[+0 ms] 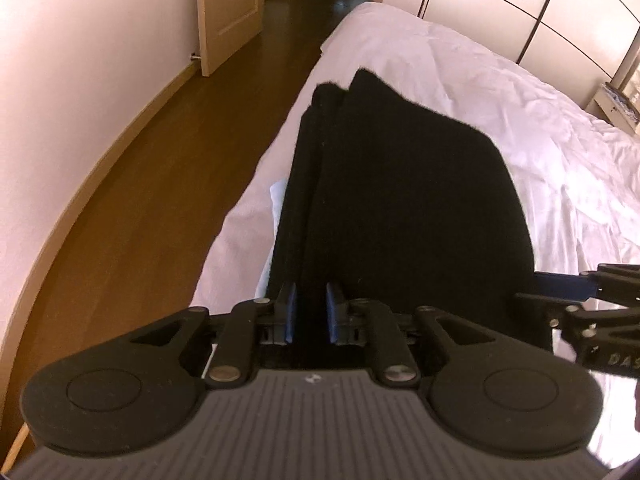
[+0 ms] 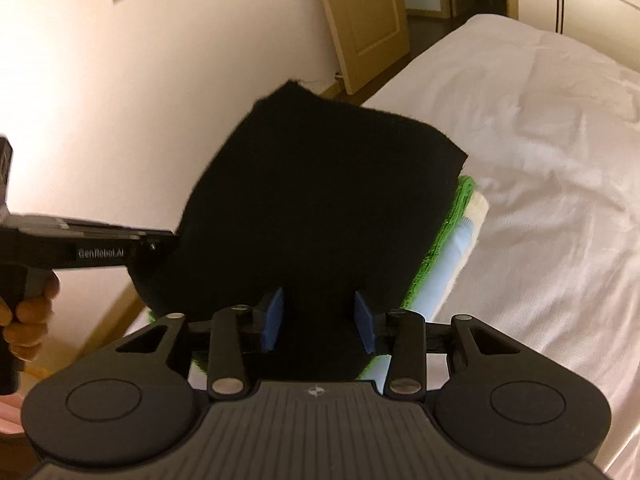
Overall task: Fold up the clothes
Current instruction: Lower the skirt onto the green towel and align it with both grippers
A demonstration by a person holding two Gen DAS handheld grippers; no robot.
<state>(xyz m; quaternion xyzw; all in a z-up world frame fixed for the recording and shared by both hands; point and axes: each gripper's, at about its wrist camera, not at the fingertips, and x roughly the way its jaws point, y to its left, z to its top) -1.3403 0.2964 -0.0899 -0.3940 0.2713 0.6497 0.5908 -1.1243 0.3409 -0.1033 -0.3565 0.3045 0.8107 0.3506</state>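
A folded black garment (image 1: pixel 400 200) lies near the left edge of the white bed (image 1: pixel 520 100). It sits on a stack of folded clothes: a green one (image 2: pixel 448 232), a light blue one (image 2: pixel 452 264) and a white one (image 2: pixel 478 208). My left gripper (image 1: pixel 311 312) is shut on the near edge of the black garment (image 2: pixel 320 200), its blue pads close together with fabric between them. My right gripper (image 2: pixel 319 320) holds its pads well apart around the near edge of the same garment and does not clamp it. A hand (image 2: pixel 28 320) holds the left gripper's handle.
A brown wooden floor (image 1: pixel 140 200) runs along the bed's left side beside a pale wall. An open door (image 1: pixel 228 12) stands at the far end. Wardrobe panels (image 1: pixel 500 0) line the far side of the bed. The white sheet (image 2: pixel 540 160) stretches away to the right.
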